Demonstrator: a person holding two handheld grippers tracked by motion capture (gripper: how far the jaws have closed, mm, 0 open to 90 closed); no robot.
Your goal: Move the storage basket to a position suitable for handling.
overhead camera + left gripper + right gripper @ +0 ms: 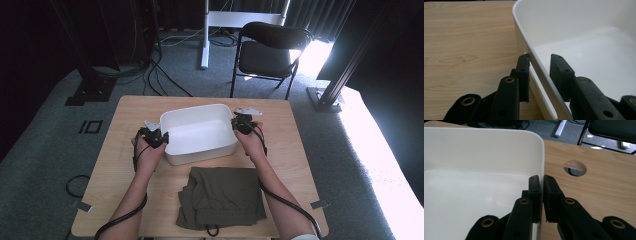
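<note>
Straddling the left short wall of the white rectangular plastic tub (199,133), the left gripper (159,137) has one black jaw outside the rim and one inside; in the left gripper view (539,72) the outer pad touches the wall while the inner pad stands a little off it, so the jaws are narrow but I do not judge them fully clamped. The tub sits near the middle of the light wooden table (125,112), its long axis running from left to right between the two hands, so each gripper meets one short end and neither is nearer than the other. At the right short wall, the right gripper (242,123) is pinched tight on the rim, as its own view (542,181) shows: the two pads press the thin white wall from both sides. Just behind the tub, toward the person, lies a folded olive-green garment (220,197), apart from both grippers. I can read no brand, label or writing on the tub, the cloth or the table.
</note>
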